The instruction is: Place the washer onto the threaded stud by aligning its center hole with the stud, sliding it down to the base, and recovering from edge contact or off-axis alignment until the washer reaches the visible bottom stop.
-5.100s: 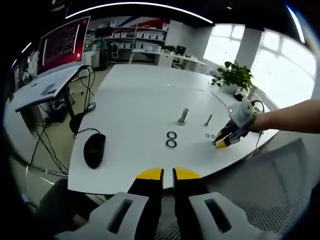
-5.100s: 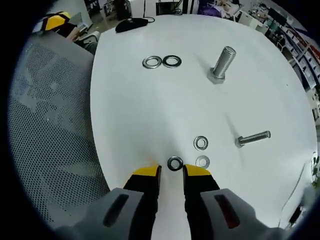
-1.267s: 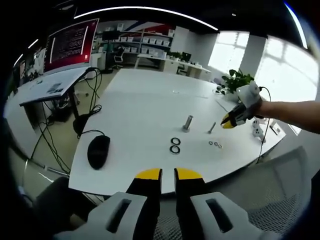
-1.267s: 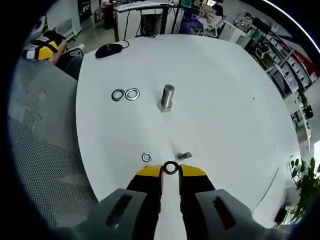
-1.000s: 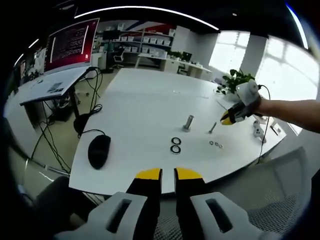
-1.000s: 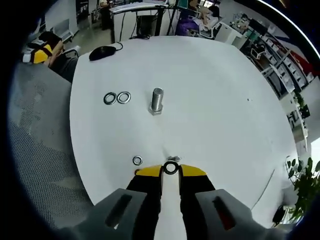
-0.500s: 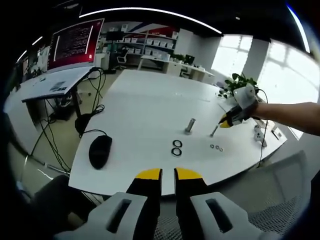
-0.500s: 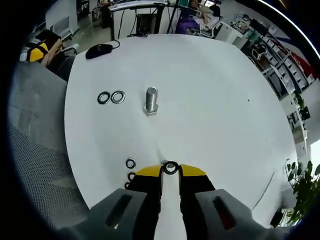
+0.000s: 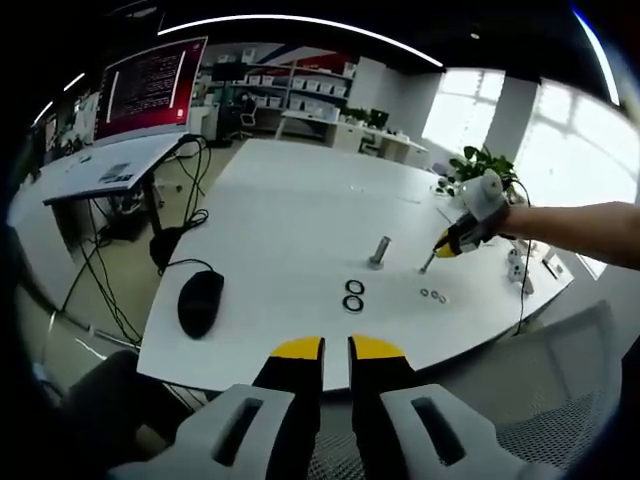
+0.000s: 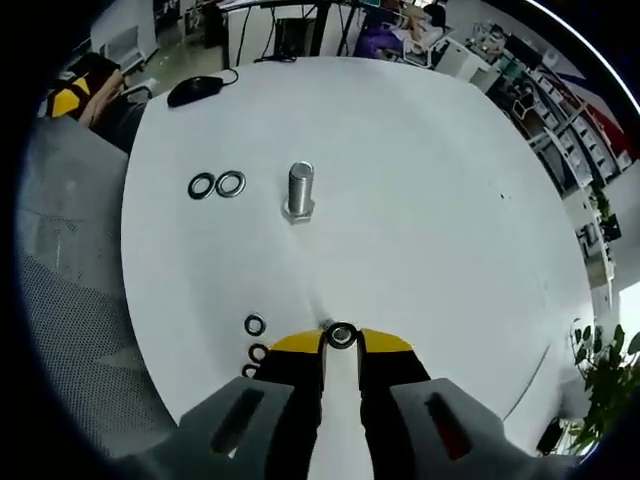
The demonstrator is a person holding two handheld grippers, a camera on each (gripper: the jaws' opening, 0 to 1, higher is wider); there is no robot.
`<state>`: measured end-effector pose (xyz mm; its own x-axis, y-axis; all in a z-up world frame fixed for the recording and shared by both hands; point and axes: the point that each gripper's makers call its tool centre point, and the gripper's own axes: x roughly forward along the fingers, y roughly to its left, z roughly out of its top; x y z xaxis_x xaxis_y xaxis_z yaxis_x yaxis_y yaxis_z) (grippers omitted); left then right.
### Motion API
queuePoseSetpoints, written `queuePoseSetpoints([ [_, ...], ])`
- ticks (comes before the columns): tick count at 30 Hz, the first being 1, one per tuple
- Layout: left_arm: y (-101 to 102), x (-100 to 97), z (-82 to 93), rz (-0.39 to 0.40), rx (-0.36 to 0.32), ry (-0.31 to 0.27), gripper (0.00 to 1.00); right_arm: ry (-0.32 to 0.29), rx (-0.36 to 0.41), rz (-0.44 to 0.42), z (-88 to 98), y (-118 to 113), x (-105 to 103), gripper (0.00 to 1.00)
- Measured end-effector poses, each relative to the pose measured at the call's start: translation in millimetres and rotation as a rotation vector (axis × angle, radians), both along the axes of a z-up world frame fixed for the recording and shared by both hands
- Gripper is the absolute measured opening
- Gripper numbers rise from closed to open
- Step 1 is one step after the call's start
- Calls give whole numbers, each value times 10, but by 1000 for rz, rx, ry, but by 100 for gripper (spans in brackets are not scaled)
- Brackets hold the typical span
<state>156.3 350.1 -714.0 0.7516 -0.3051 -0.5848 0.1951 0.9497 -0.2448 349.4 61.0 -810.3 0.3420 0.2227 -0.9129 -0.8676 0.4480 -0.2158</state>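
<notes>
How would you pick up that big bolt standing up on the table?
Grip the big bolt by its round threaded shaft, jaws coming in level from either side. It stands upright on its hex head, so the shaft is free all round; the head sits flat against the table.

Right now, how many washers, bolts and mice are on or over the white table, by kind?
Large washers: 2
Small washers: 3 clearly seen, one of them held in the right gripper
Bolts: 2
Mouse: 1
Total: 8

Two handheld claws, white bodies with yellow tips.
Black jaws with slotted white housings on left claw (image 9: 335, 347) and right claw (image 10: 339, 341); bare forearm (image 9: 580, 225), no sleeve.
</notes>
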Motion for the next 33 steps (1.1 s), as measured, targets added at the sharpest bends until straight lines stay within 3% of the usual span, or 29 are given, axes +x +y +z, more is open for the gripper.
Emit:
queuePoseSetpoints([
  [8, 3, 1, -3, 2, 1, 2, 7, 5, -2, 7, -33, 36, -22, 13],
  [17, 1, 0, -4, 1, 2, 3, 7, 33, -17, 12, -214, 19, -110, 13],
  [33, 5, -2, -9, 4, 3, 6, 7, 52, -37, 8, -380, 81, -36, 13],
])
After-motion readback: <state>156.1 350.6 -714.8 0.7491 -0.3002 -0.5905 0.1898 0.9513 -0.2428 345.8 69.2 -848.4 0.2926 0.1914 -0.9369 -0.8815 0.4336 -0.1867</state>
